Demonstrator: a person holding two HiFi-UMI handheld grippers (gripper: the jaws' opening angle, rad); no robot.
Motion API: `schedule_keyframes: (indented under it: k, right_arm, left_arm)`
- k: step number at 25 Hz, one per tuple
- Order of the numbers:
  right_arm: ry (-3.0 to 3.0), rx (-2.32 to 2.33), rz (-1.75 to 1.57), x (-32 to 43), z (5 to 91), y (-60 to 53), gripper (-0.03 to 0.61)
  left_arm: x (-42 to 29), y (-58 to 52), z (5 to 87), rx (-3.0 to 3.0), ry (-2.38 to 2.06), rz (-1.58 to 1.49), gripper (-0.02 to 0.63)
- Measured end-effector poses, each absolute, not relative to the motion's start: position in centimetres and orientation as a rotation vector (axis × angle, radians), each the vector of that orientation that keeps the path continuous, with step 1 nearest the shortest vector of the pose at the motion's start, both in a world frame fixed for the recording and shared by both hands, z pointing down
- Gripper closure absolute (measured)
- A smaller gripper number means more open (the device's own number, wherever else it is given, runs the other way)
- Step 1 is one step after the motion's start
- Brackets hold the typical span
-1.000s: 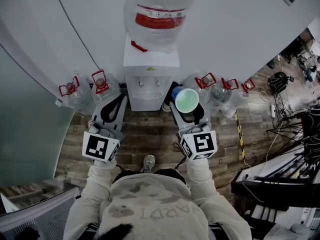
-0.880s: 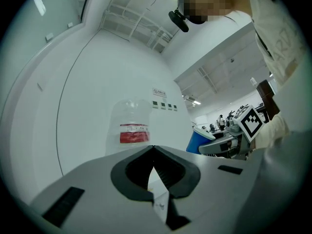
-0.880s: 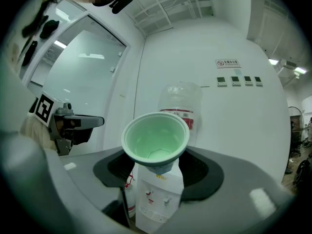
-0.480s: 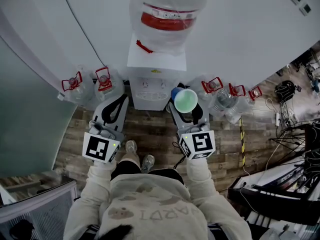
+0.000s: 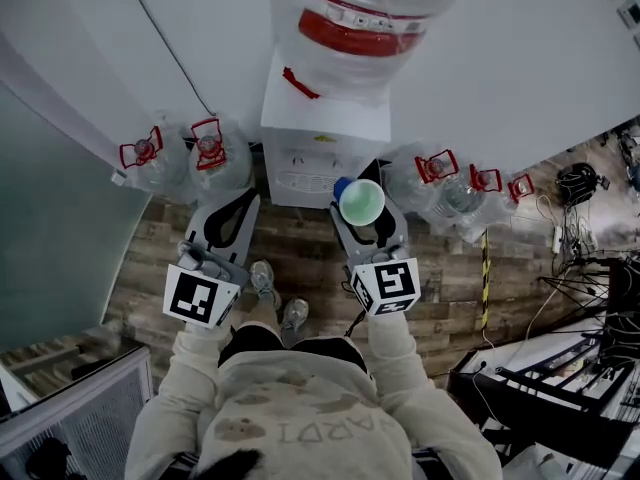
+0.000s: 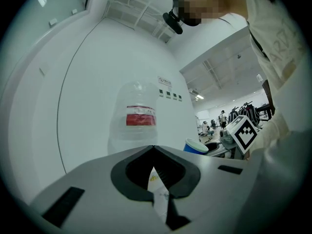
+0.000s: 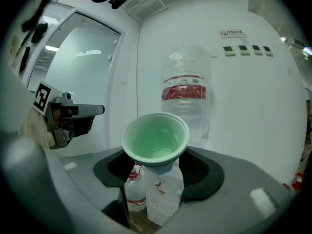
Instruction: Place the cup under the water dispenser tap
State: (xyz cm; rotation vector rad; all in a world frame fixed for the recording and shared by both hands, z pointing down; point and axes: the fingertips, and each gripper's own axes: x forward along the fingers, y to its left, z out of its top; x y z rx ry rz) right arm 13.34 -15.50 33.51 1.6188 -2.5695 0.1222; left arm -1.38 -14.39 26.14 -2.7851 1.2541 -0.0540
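Observation:
A cup (image 5: 361, 201), green inside and blue outside, stands upright between the jaws of my right gripper (image 5: 362, 184), which is shut on it. It hangs just in front of the white water dispenser (image 5: 325, 138), right of the dispenser's taps (image 5: 303, 164). In the right gripper view the cup (image 7: 156, 139) fills the middle, and the dispenser body (image 7: 163, 199) shows below it. A big clear bottle (image 5: 365, 23) with a red band tops the dispenser. My left gripper (image 5: 243, 200) is shut and holds nothing, level with the dispenser's left side.
Spare water jugs with red handles stand on the wood floor at both sides of the dispenser (image 5: 210, 153) (image 5: 437, 173). A glass partition (image 5: 50, 248) closes the left. Cables and equipment (image 5: 590, 268) crowd the right. The person's shoes (image 5: 270, 288) are below.
Both grippers have moved toward the dispenser and lower. The cup now sits close to the dispenser's front. The person has stepped forward.

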Motion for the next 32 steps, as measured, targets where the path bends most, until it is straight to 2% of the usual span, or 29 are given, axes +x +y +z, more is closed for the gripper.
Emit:
schedule_keyframes:
  k: [11,32]
  right_arm:
    - [-2.528,1.576,0.323,11.4,42.5,-20.7,0.292]
    - [-2.408,1.507,0.413,8.9,59.3,-27.8,0.293]
  left_arm:
    - [-2.5,-18.2,31.5,-2.866,1.345,-0.104,0.609]
    - [-2.5,-23.5,44.5,-2.998,1.303,-0.248,0.609]
